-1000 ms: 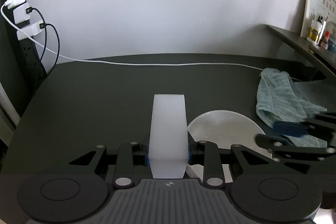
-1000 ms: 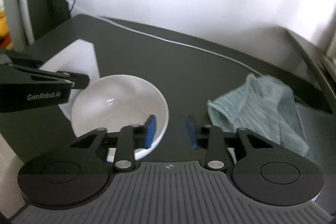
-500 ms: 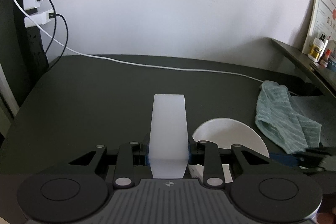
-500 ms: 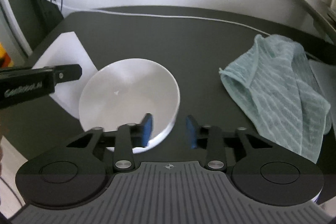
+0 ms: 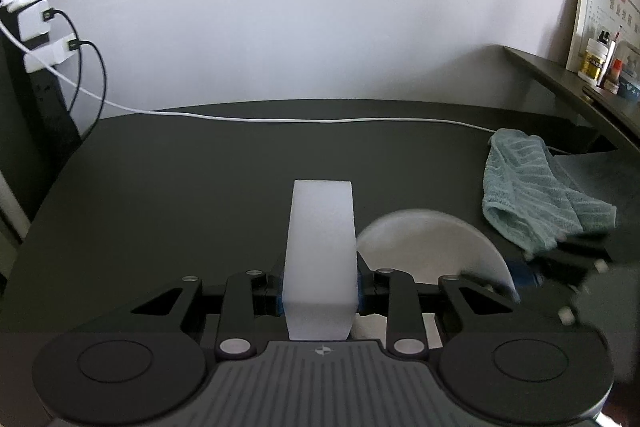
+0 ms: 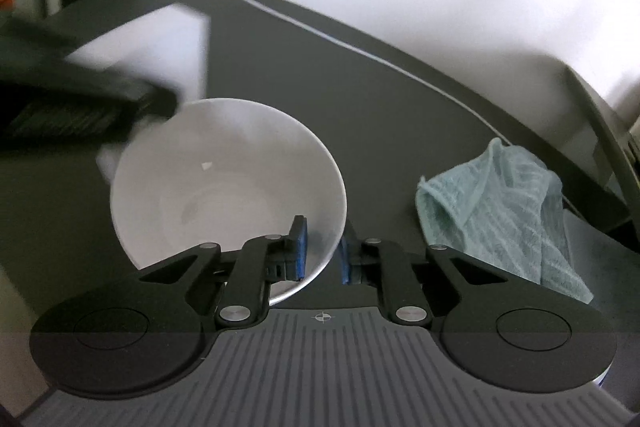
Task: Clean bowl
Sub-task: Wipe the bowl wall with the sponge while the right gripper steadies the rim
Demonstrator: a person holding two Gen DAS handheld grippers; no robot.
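right wrist view: right gripper (image 6: 322,247) fingers straddle white ceramic bowl (image 6: 224,183) rim, narrowly open, steadying it.
left gripper (image 5: 320,287) fingers clamp white foam sponge block (image 5: 321,247), ready to scrub.

an office or home desk (image 5: 200,187): power strip (image 5: 30,39), chargers, framed certificate (image 5: 604,15).

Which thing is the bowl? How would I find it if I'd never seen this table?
Start at the big dark table. Near its front edge sits the bowl, with the right tongs straddling its rim. It is round, white and hollow, unlike the crumpled teal towel beside it.
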